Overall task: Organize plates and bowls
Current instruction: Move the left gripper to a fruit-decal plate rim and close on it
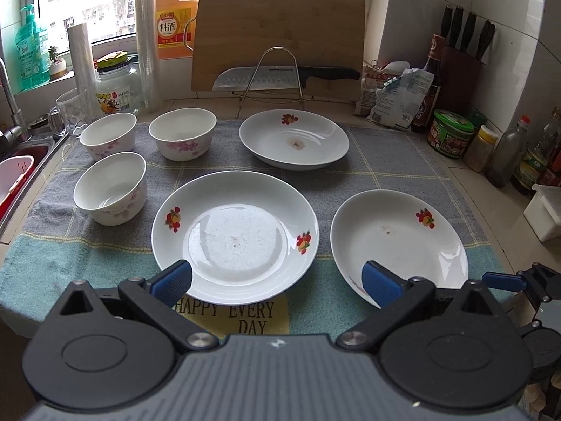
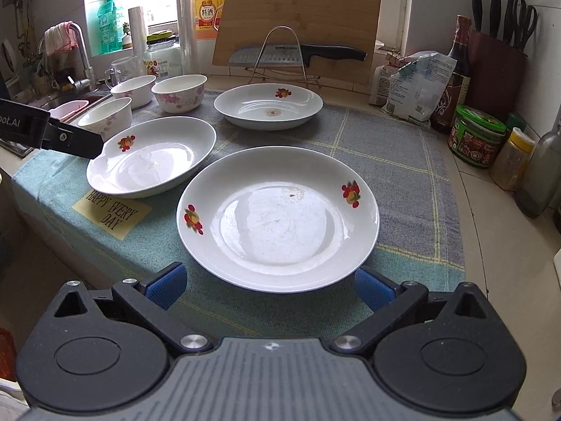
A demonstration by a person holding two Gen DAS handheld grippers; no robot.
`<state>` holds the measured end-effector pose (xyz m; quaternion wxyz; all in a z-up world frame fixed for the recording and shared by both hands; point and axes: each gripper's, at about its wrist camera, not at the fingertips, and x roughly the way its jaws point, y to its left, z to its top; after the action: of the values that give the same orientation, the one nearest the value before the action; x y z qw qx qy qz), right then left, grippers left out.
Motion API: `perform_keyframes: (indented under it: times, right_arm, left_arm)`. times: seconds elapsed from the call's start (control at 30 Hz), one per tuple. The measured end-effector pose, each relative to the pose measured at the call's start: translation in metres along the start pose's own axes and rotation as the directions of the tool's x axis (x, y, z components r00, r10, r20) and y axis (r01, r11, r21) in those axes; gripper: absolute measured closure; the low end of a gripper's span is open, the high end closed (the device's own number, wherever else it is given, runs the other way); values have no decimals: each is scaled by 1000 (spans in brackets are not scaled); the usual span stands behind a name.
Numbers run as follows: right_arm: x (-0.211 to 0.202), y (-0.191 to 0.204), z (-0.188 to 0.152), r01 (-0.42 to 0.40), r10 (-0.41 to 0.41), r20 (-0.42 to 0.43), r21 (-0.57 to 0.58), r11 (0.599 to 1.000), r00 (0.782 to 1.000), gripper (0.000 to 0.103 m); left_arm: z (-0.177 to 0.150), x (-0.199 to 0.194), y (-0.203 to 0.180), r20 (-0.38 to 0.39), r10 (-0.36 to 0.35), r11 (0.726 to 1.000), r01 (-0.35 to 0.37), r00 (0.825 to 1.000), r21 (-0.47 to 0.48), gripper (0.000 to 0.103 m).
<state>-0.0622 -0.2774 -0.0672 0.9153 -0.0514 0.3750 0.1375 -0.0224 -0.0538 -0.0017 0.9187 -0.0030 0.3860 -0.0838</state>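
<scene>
Three white plates with fruit prints lie on a grey-and-teal towel. One plate sits in the middle, a second to its right and a third farther back. Three white bowls with pink flowers stand upright at the left. My left gripper is open at the near rim of the middle plate, holding nothing. My right gripper is open at the near rim of the right plate, also holding nothing.
A bamboo cutting board and a knife on a wire rack stand at the back. Jars, bottles and a knife block line the right side. A sink and a glass mug are at the left.
</scene>
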Motion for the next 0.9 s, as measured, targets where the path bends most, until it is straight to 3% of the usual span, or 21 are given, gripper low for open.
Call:
perform_keyframes:
  times: [0.17,0.37,0.7,0.9]
  right_arm:
    - [13,-12,-10,-10,10,-25,3,1000,1000,0]
    - [27,-20,-17,-19,18,-37,-15,1000,999,0]
    - [44,-25,-15,-44,43,-27,-29,999,999,0]
    - [51,-20,-13,-36,35,-4,-67,997,999,0]
  left_arm:
    - [0,-2,-9,51,-12,1000,12,999,-3,1]
    - [4,2,-20,45,-19,1000,18,999,25,1]
    - [18,33,-34,-36,-101,989,104,994,107,1]
    - [38,60,-43,-85,-185,958,199,979,207,1]
